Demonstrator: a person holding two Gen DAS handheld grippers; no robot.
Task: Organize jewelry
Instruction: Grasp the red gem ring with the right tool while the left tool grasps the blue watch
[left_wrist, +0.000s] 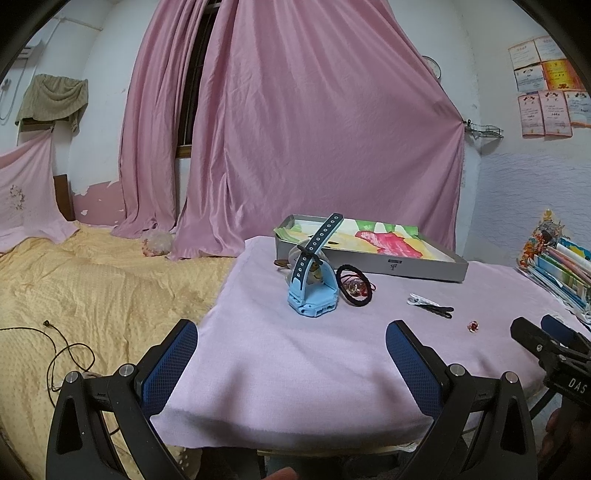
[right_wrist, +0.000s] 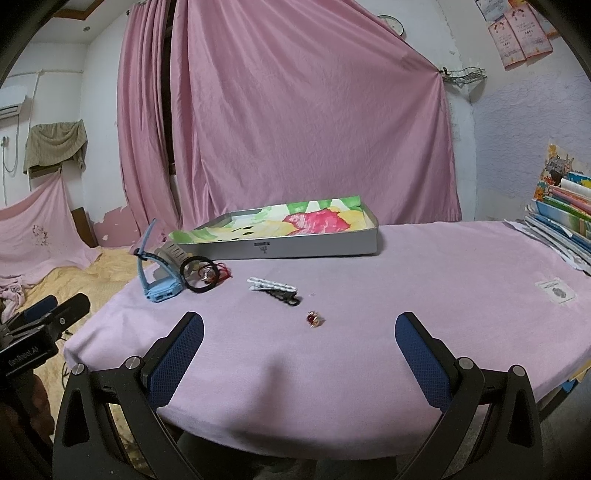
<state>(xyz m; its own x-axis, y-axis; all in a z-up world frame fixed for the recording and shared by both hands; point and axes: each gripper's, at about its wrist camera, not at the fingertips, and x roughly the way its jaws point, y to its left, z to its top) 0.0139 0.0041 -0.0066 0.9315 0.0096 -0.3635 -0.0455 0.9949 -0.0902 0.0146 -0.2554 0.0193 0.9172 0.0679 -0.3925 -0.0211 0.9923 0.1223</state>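
A: What do we see, left to right?
B: On the pink surface (right_wrist: 424, 266), a blue watch (right_wrist: 159, 284), a black hair tie (right_wrist: 195, 275), hair clips (right_wrist: 273, 287), and a red earring (right_wrist: 314, 319); a grey tray (right_wrist: 295, 243) lies behind.

A: Our grippers?
B: Left gripper (left_wrist: 291, 354) and right gripper (right_wrist: 299, 345) both hover spread apart, empty.

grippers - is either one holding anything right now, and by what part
Nothing is held. The left gripper and the right gripper are both open and empty above the pink cloth.
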